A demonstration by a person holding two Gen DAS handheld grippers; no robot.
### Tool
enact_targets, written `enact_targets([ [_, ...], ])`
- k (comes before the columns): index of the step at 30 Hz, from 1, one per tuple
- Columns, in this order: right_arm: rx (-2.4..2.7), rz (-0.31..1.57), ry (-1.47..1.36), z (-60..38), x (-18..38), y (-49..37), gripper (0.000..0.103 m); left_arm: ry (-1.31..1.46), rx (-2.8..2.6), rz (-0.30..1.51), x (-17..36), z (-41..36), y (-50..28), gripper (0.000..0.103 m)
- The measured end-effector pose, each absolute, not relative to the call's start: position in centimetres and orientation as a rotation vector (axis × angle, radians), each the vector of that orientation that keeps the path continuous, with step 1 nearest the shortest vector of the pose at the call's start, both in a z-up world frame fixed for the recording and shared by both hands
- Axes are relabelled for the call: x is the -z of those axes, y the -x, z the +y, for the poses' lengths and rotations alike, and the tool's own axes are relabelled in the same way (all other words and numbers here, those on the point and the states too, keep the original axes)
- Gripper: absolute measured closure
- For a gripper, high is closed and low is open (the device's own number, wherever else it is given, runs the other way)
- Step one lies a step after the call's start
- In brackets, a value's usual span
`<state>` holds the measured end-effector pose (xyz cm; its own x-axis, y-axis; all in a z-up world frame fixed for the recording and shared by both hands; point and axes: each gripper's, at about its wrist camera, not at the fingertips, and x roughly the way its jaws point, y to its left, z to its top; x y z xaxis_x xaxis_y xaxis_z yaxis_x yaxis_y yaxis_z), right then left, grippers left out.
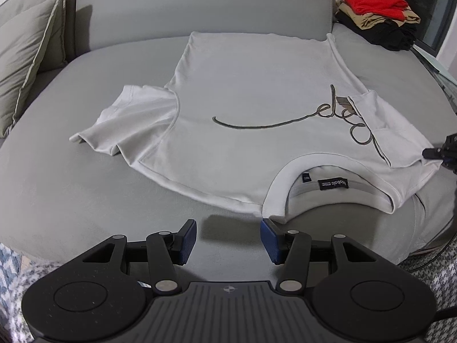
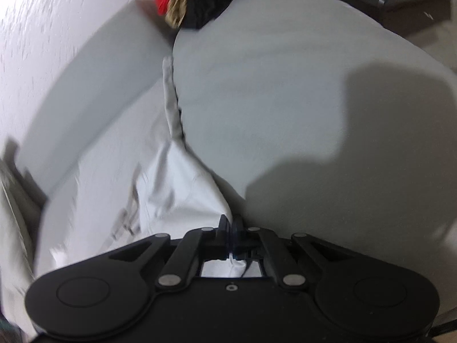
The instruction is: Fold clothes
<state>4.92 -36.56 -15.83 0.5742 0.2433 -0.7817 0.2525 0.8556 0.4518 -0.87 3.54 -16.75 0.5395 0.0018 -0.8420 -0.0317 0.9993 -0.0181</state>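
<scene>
Nearest, my left gripper (image 1: pixel 228 241) gapes wide just short of the white T-shirt (image 1: pixel 242 100) spread on the grey sofa (image 1: pixel 57 171); my right gripper (image 2: pixel 230 224) pinches its sleeve; folded clothes (image 1: pixel 377 17) stack beyond

Your left gripper (image 1: pixel 228 241) is matte black: two round discs flank a ribbed grey centre plate bearing a small crosshair mark. Silver rivets pin its linkage arms, and blue ridged pads (image 1: pixel 188 240) face the jaws. Your right gripper (image 2: pixel 230 230) shows the same black discs, silver rivets and a centre screw.
</scene>
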Motion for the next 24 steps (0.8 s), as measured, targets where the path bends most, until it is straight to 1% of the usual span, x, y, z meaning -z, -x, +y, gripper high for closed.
enact_targets([
  [2, -0.009, 1.007, -0.515, -36.0, 15.9, -5.1, 0.100, 0.031, -0.021, 0.998, 16.8, 3.6, 0.9, 0.053],
  [3, -0.010, 1.013, -0.502, -35.8, 15.7, -5.1, 0.095, 0.027, -0.022, 0.995, 16.8, 3.6, 1.0, 0.053],
  [4, 0.003, 1.002, -0.486, -35.6, 15.2, -4.8, 0.094, 0.025, -0.023, 0.992, 16.8, 3.7, 1.1, 0.053],
  [6, 0.052, 0.929, -0.439, -35.3, 13.6, -3.8, 0.084, 0.027, -0.029, 0.982, 16.8, 4.0, 1.1, 0.053],
  [7, 0.076, 0.893, -0.416, -35.2, 12.8, -3.3, 0.083, 0.027, -0.034, 0.969, 16.6, 4.2, 1.0, 0.053],
  [11, 0.019, 0.811, -0.365, -33.2, 11.0, -3.6, 0.083, 0.006, -0.060, 0.908, 16.0, 4.5, -0.8, 0.057],
  [15, -0.020, 0.889, -0.360, -30.6, 13.0, -7.4, 0.084, -0.028, -0.076, 0.872, 16.3, 4.3, -3.7, 0.058],
  [20, -0.019, 1.018, -0.350, -28.4, 16.6, -13.1, 0.084, -0.024, -0.084, 0.937, 18.0, 4.5, -5.2, 0.059],
  [24, -0.005, 1.026, -0.304, -27.3, 17.2, -15.0, 0.084, -0.033, -0.082, 0.952, 18.4, 4.8, -4.8, 0.058],
])
